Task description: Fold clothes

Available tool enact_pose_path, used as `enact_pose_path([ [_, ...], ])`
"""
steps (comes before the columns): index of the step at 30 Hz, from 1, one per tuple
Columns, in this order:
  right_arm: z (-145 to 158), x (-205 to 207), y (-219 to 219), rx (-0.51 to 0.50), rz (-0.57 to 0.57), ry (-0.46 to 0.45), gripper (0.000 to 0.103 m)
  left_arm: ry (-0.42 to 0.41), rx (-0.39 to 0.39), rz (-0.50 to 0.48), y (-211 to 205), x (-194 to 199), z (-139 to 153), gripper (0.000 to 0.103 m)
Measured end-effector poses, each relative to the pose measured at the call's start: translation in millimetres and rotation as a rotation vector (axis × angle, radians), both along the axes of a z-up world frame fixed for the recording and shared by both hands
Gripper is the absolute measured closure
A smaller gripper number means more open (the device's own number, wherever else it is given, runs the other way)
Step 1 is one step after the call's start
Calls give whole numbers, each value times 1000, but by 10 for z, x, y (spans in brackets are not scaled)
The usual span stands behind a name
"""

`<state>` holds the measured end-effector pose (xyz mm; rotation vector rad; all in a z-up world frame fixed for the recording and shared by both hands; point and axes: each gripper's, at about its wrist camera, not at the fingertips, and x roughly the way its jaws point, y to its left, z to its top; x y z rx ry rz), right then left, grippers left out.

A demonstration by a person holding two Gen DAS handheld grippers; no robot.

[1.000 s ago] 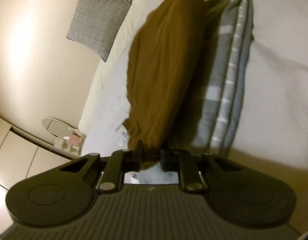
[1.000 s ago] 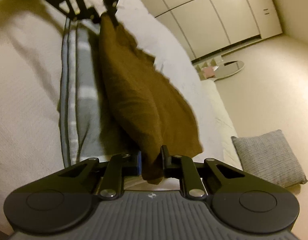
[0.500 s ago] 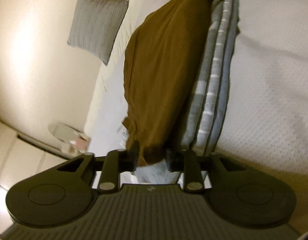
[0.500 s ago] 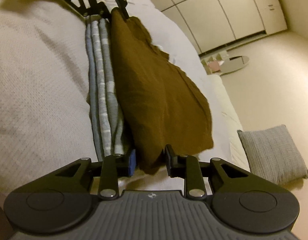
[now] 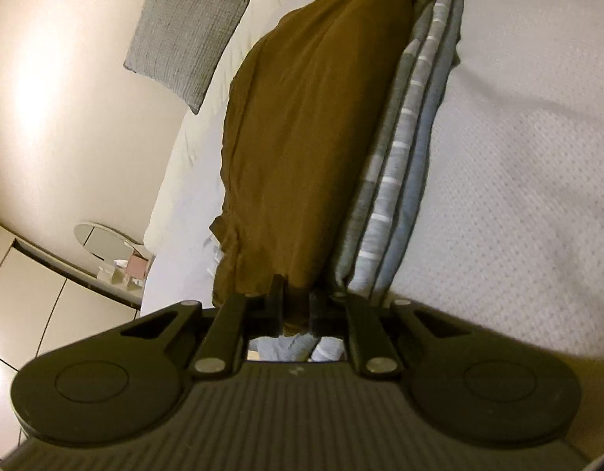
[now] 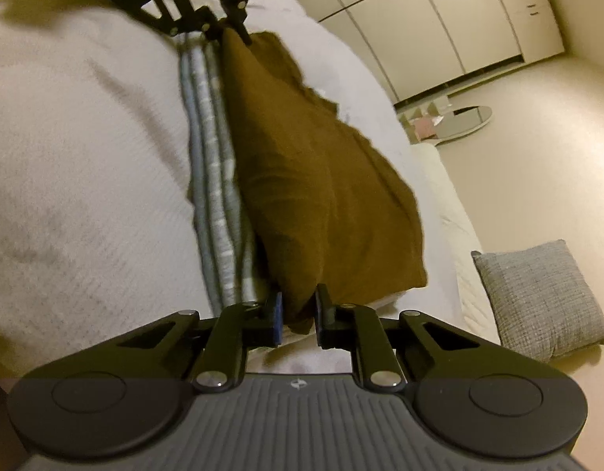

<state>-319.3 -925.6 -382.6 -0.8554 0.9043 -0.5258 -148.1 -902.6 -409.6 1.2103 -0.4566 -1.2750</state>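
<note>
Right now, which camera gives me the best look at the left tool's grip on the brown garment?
The right wrist view: it shows the whole left tool from outside, pinching the far end of the brown garment beside the folded striped cloth. The left wrist view shows its own fingers closed on fabric, partly shadowed.

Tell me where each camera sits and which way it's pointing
Left wrist: on the left gripper, looking along the brown garment and striped stack on the bed; its own fingers show.
Right wrist: on the right gripper, facing the opposite way along the garment; its fingers and the left gripper show.
Shared: garment, stack, bed, grey cushion, wardrobe.
</note>
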Motion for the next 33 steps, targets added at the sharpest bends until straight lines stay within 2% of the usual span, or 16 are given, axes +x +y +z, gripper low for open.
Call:
enact_pose_path([
  [6, 16, 12, -29, -6, 3, 11, 86, 51, 5, 25, 35, 26, 99, 89],
  [10, 112, 2, -58, 16, -19, 2, 81, 84, 3, 60, 295, 83, 220, 87],
  [13, 188, -80, 10, 31, -31, -12, 81, 159, -43, 99, 476, 135, 404, 87],
  [16, 295, -179, 125, 65, -47, -58, 81, 232, -113, 128, 582, 185, 610, 87],
  [21, 517, -60, 156, 168, -66, -225, 81, 318, -132, 117, 361, 162, 743, 87],
  [24, 585, 91, -2, 272, -112, -323, 81, 337, -91, 112, 221, 159, 635, 87],
  [27, 509, 160, -169, 327, -162, -346, 82, 345, -31, 128, 149, 215, 432, 88],
  [29, 496, 140, -186, 340, -173, -352, 82, 345, -40, 131, 209, 211, 415, 89],
  [32, 477, 110, -212, 360, -190, -362, 82, 388, -61, 154, 293, 277, 461, 89],
  [33, 504, 71, -213, 367, -203, -388, 82, 396, -58, 159, 305, 301, 454, 89],
])
